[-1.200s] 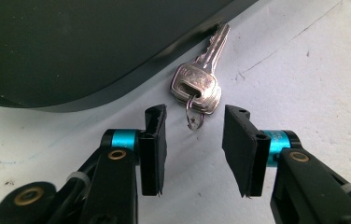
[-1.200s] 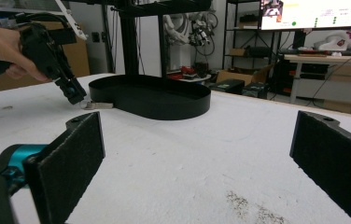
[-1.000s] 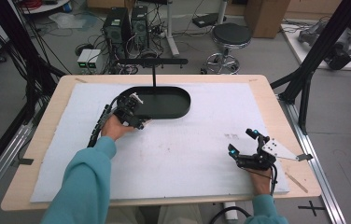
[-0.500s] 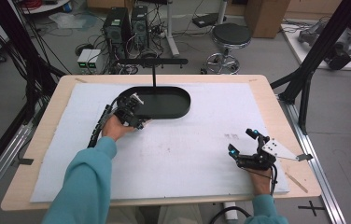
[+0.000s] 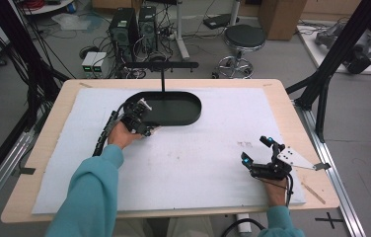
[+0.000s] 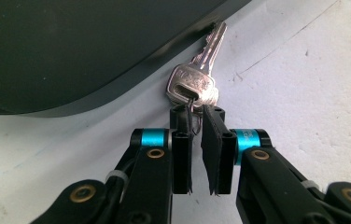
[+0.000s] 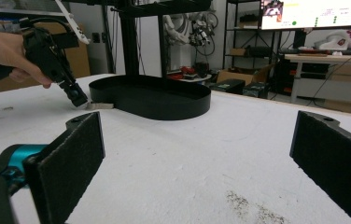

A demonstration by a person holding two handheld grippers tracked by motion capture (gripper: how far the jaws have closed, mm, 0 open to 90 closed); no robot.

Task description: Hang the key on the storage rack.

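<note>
The keys [image 6: 197, 83] lie flat on the white mat [image 5: 198, 163], just beside the outer wall of the black tray [image 6: 71, 51], with the tip of one key touching the foot of that wall. They are still outside the tray, so I judge that the work here is to pick them up, and perhaps to lift them over the rim.

The left gripper [image 6: 196, 114] comes at them low and from the side away from the tray — probably because the wall blocks any approach from the other side. Its jaws have just been closing and now stand narrow, with only a thin gap. The thin wire ring at the head of the keys sits between the pads, and they seem to pinch it, though I cannot tell how firmly. Taking the ring makes sense: the flat keys give nothing to grasp on the mat.

In the high view the right gripper [image 5: 256, 150] rests on the mat near the right front corner, well apart from the tray — its jaws are wide and hold nothing, so it seems to wait.
</note>
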